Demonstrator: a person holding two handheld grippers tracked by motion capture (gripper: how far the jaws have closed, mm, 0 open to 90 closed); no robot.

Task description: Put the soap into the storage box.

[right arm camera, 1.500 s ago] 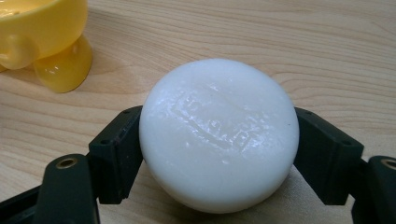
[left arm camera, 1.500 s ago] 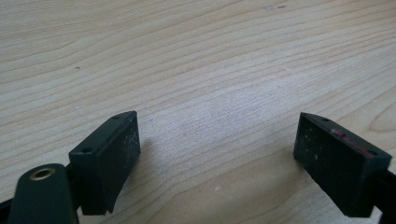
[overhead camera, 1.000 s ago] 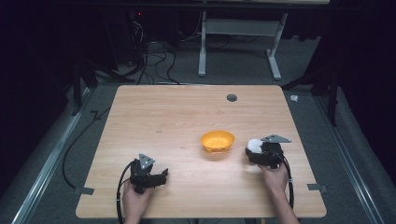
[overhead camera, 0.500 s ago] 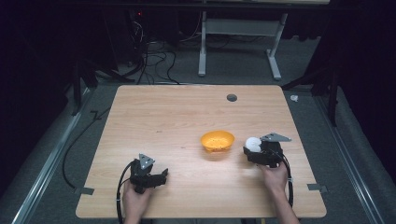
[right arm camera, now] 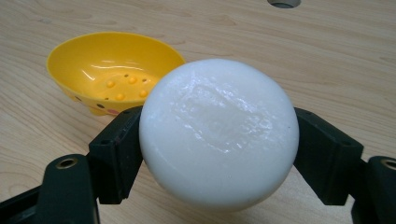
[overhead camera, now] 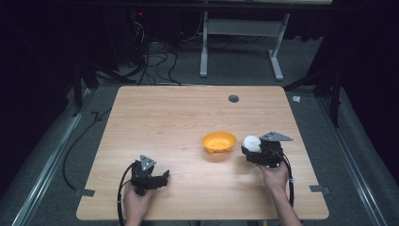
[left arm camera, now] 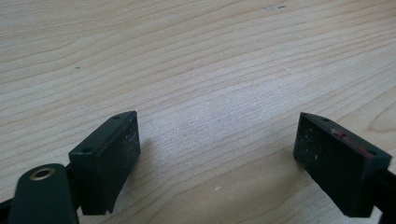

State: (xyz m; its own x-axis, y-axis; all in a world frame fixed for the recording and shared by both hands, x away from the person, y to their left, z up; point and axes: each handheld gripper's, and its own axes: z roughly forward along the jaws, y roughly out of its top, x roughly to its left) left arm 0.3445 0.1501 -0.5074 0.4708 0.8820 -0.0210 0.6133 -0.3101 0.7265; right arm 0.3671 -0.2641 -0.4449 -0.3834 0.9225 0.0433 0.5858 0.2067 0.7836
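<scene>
White ball (right arm camera: 218, 137) clamped in the right gripper (overhead camera: 258, 151), just right of the yellow bowl (overhead camera: 219, 141); left gripper (overhead camera: 157, 179) spread wide over bare wood.

Seen from the high view: wooden table (overhead camera: 179, 117) with a small round hole (overhead camera: 233, 98) toward its far side, bowl near the middle, ball raised beside the bowl's right edge and apart from it. In the right gripper view: black jaws pressed against both sides of the smooth, glossy ball, bowl behind and to the left, tilted toward the camera, small dots inside, otherwise empty. In the left gripper view: jaws far apart with nothing between, only wood grain beneath. Left gripper held low near the front-left of the table, well apart from bowl and ball. Hands gripping both tools from the near edge, cables trailing behind.
</scene>
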